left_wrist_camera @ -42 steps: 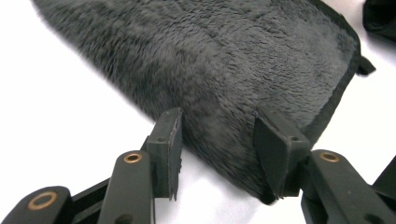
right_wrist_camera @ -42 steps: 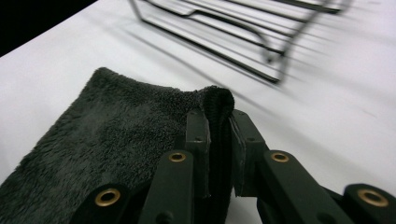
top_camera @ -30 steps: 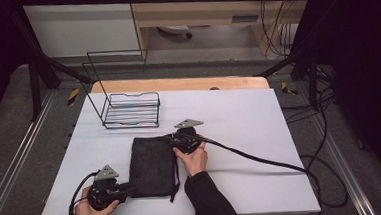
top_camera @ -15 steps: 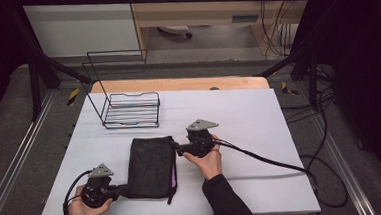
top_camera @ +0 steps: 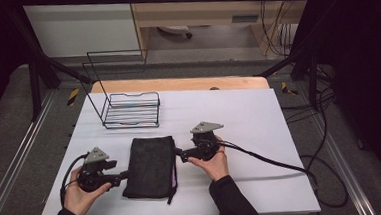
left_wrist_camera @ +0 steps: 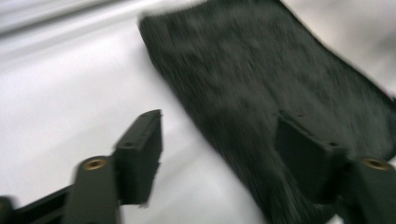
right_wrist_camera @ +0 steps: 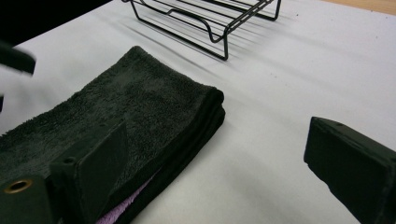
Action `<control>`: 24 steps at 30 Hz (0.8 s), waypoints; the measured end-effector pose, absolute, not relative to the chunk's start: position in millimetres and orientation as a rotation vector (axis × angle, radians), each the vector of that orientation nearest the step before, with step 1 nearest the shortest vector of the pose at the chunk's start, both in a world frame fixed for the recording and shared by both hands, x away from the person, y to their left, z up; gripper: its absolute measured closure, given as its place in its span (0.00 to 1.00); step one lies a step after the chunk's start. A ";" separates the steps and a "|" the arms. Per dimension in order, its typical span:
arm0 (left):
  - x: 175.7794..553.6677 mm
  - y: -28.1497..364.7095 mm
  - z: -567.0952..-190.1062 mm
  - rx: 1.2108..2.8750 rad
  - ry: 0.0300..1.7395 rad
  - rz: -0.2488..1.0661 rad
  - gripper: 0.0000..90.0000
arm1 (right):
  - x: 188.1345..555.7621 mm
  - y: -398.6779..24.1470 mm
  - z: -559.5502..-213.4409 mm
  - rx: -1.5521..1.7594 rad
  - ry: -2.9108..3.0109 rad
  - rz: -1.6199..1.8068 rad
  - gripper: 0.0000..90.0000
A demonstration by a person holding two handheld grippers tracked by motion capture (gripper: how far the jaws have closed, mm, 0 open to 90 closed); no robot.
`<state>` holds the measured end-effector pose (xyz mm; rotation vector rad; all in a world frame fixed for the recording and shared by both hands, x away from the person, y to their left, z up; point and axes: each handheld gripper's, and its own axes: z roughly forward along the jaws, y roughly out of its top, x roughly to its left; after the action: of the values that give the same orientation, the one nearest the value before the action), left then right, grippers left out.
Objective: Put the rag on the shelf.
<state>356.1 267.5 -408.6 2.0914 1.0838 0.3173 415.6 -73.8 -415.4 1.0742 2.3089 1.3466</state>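
Black terry towel, folded flat point(top_camera: 150, 166), lies mid-front on white worktop point(top_camera: 259, 118), w/ black wire rack point(top_camera: 130, 109) behind. Left tool point(top_camera: 123, 175) & right tool point(top_camera: 180, 153) have just been opening, jaws spread, nothing pinched; both backed off vs. a sec ago — fold looks done.
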 end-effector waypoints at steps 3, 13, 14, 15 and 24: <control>374.3 266.8 -404.4 2.073 1.100 0.334 0.26 | 413.7 -75.9 -415.7 1.077 2.313 1.341 0.06; 419.6 258.7 -408.7 2.031 1.164 0.377 0.15 | 408.7 -81.7 -419.3 1.084 2.307 1.334 0.05; 423.7 257.7 -410.4 2.021 1.175 0.371 0.16 | 408.8 -81.4 -419.9 1.085 2.307 1.335 0.05; 427.5 257.2 -412.4 2.001 1.189 0.370 0.17 | 408.6 -81.0 -420.4 1.088 2.310 1.335 0.05; 448.9 252.4 -433.7 2.023 1.255 0.376 0.47 | 410.5 -77.1 -427.6 1.114 2.322 1.335 0.06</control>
<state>448.9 252.4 -433.7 2.0233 1.2547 0.3758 410.5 -77.1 -427.6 1.1139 2.3222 1.3351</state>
